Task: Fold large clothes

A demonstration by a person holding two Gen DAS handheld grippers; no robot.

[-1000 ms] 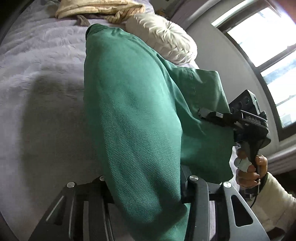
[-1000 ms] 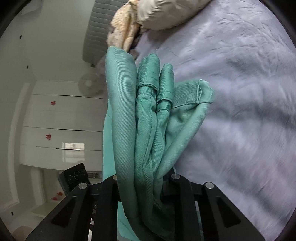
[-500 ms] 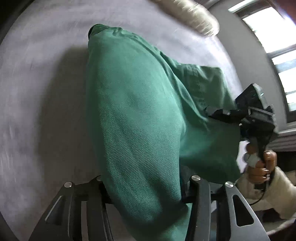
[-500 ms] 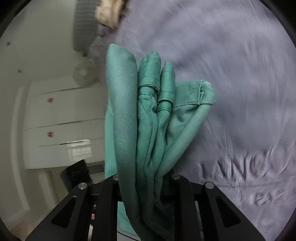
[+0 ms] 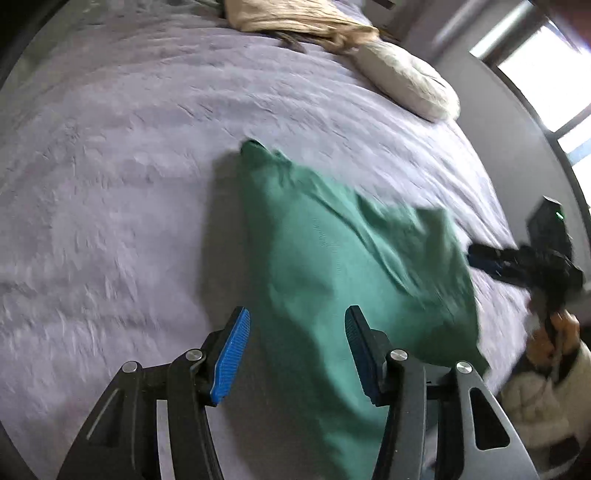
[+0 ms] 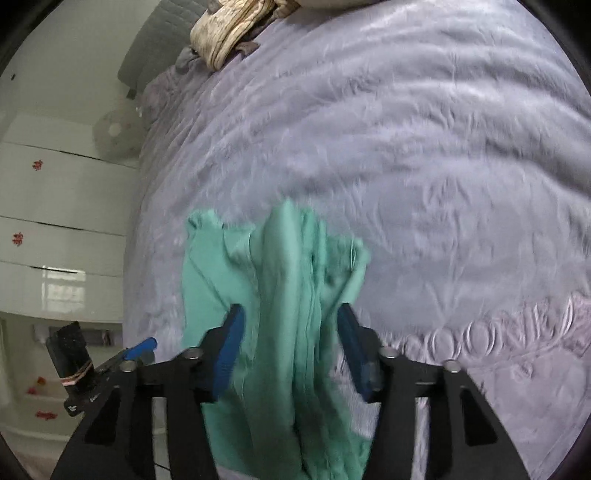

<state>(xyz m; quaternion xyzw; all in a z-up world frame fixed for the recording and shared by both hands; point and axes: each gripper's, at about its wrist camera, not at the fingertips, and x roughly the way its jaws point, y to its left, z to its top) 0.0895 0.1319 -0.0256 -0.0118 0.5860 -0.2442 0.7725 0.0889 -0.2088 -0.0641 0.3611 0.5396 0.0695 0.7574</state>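
A green garment [image 5: 332, 266] lies crumpled on the lilac bed cover [image 5: 110, 221]. My left gripper [image 5: 297, 310] hovers over its near edge with its jaws opening; the blue pads [image 5: 232, 350] stand apart and do not press the cloth. In the right wrist view a bunched fold of the green garment [image 6: 291, 295] runs up between the fingers of my right gripper [image 6: 290, 308], whose jaws are opening too, and the pads [image 6: 229, 339] stand clear of the bunch. The right gripper [image 5: 491, 260] also shows at the garment's far corner, held by a hand [image 5: 554, 332].
A cream pillow [image 5: 406, 81] and a beige blanket [image 5: 295, 14] lie at the head of the bed. A window [image 5: 535, 55] is on the right. White drawers [image 6: 55, 240] and a fan [image 6: 114, 134] stand beyond the bed's left edge.
Both grippers were shut on the green garment and held it up; now both have opened and the garment has dropped onto the bed cover.
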